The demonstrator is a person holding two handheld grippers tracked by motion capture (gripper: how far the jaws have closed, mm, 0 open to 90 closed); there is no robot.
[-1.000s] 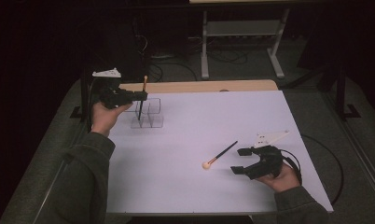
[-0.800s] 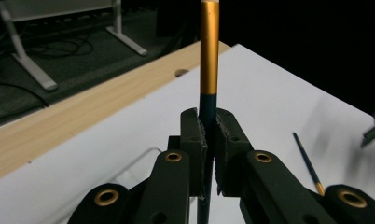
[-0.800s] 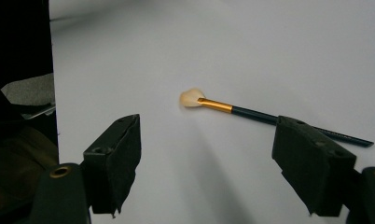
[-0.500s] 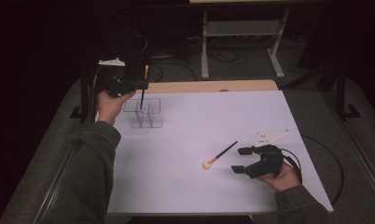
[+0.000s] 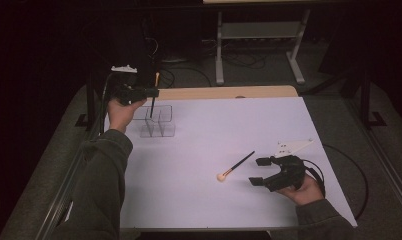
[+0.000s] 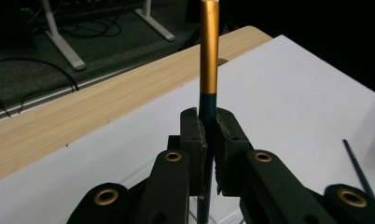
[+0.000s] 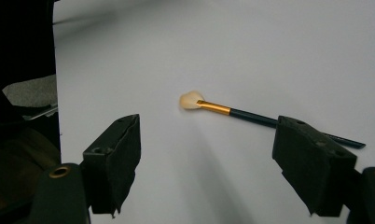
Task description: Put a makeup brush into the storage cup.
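A: Left gripper (image 5: 148,92), far left of the white mat (image 5: 229,135). Jaws pressed onto the dark handle of a brush (image 6: 208,70), held upright, gold band above the pads. In the high view its lower end hangs over the clear holder (image 5: 158,121), at or just inside the rim; I cannot tell which compartment.

B: And the right side?

A: Right gripper (image 5: 261,172) sits low near the front right of the mat, jaws spread wide, nothing between them. A second brush (image 7: 232,112) lies flat just beyond it, pale bristle tip pointing toward the person, thin handle running away and to the right.

B: So which step?

A: My read: one brush is being stood in the holder while the other waits. Next move likely calls for lowering the held brush straight down until it bottoms out, then easing the jaws apart without tipping the holder.

B: Then the flat one?

A: Probably. Its slim handle lies flush on the mat, so the jaws would need to straddle it squarely.
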